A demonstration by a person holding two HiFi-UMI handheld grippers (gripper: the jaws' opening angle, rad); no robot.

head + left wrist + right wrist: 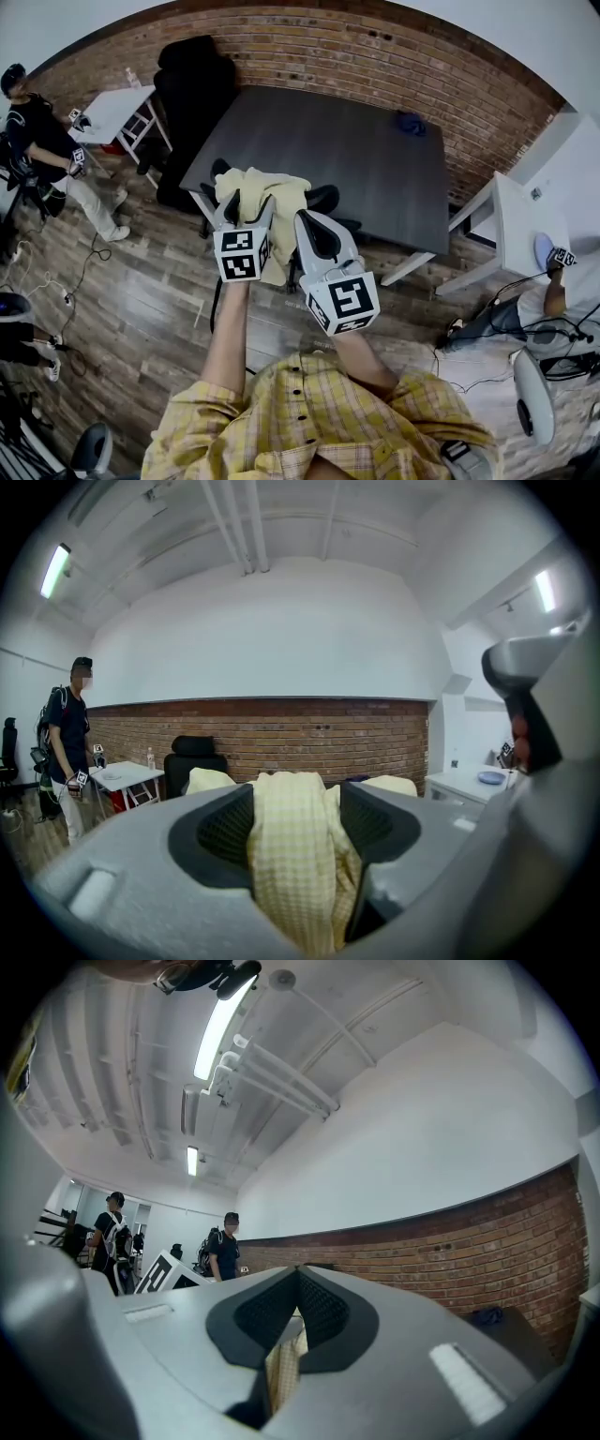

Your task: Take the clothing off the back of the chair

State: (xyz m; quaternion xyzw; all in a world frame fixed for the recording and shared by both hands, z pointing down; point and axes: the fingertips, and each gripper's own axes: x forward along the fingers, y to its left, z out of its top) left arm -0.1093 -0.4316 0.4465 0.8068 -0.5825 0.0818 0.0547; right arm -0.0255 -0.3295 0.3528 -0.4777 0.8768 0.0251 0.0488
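The dark table point(356, 159) fills the middle of the head view, and the chair point(323, 199) is tucked against its near edge with its back toward the person. The pale yellow checked clothing point(277, 192) is draped over that chair back. It is bunched along the top and hangs down the near side, so its long axis runs top to bottom.

It lies straight ahead of both grippers, which reach in side by side. The left gripper point(249, 208) has its jaws spread wide around a hanging fold. The fold runs down between the pads without being squeezed. The right gripper point(309, 225), just beside it, has its jaws pressed together on a thin strip of the same clothing, seen low between its pads.

Both are at the cloth, with the left set further over the bunch. The lift seems to depend on the left jaws closing on that fold before the clothing is drawn up off the chair back.
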